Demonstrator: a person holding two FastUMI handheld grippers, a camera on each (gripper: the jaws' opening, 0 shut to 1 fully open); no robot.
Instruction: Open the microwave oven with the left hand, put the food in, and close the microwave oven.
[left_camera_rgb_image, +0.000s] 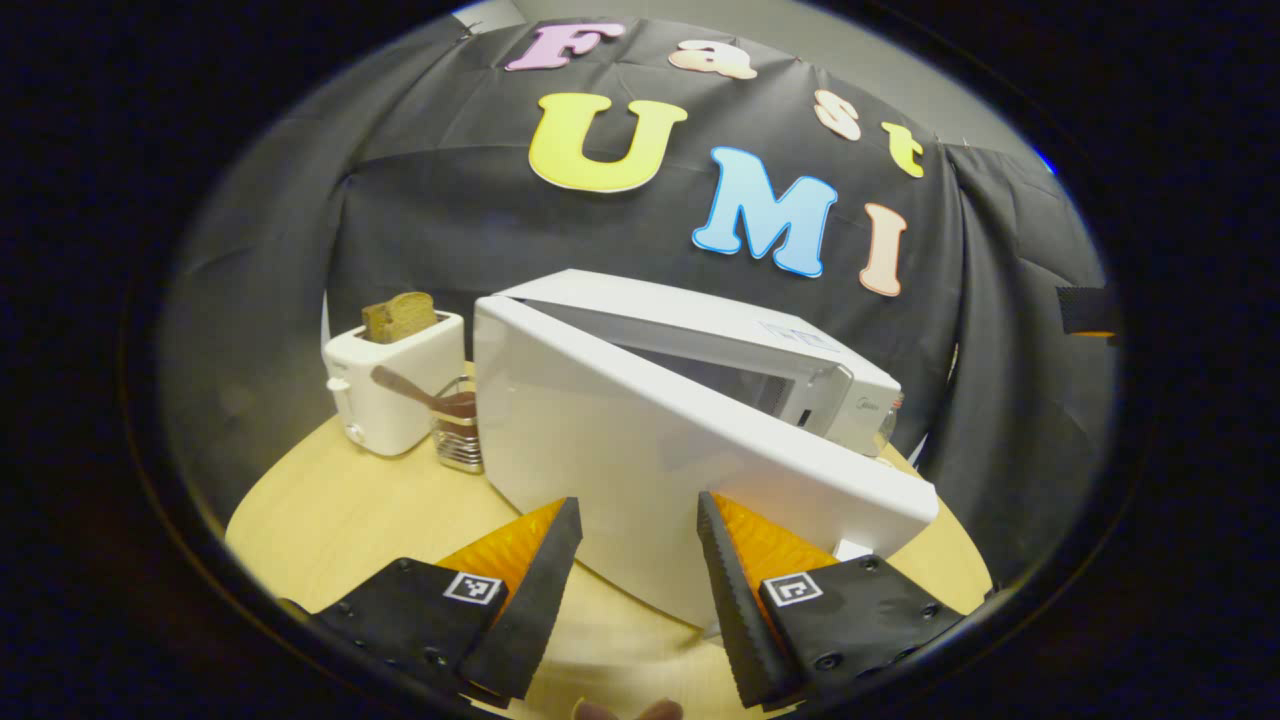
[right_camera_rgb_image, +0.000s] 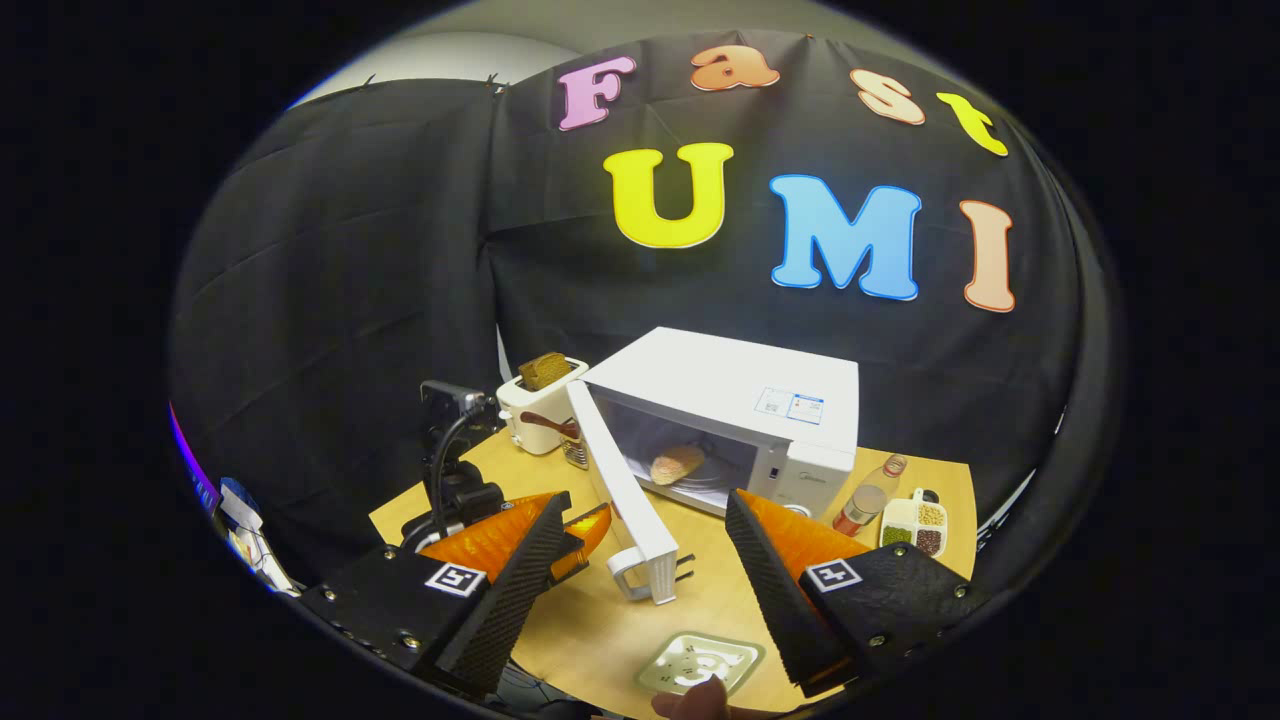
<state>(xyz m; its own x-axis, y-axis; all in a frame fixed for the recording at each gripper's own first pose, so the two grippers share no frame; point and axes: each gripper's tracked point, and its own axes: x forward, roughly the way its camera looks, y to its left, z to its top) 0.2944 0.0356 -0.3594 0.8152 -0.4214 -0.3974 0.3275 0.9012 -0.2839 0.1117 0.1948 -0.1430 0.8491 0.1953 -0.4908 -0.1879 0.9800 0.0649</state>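
The round wooden tabletop (right_camera_rgb_image: 700, 600) holds all the things. The biggest one is the white microwave oven (right_camera_rgb_image: 740, 390), standing near the middle of the tabletop with its door (right_camera_rgb_image: 625, 490) swung wide open. The door is plain white on the outside and has a white handle (right_camera_rgb_image: 630, 578) at its free end. Inside the microwave oven lies the food (right_camera_rgb_image: 677, 463), a flat, round, light brown piece that looks like bread, on the oven's floor. Just beside the microwave oven, on its door side, stands a white toaster (left_camera_rgb_image: 392, 385) with a slice of brown toast (left_camera_rgb_image: 398, 316) sticking up out of its slot. Between the toaster and the door is a small glass jar (left_camera_rgb_image: 458, 432) with something dark in it and a spoon (left_camera_rgb_image: 405, 385) leaning out. On the other side of the oven stand a small bottle (right_camera_rgb_image: 868, 498) and a white tray (right_camera_rgb_image: 915, 525) with little pockets of beans and grains. A flat square white dish (right_camera_rgb_image: 700, 662) lies near the front edge. The left tool (left_camera_rgb_image: 635, 525) has its fingers apart, close to the outside of the door, holding nothing. The right tool (right_camera_rgb_image: 645, 515) is also spread apart and holds nothing.
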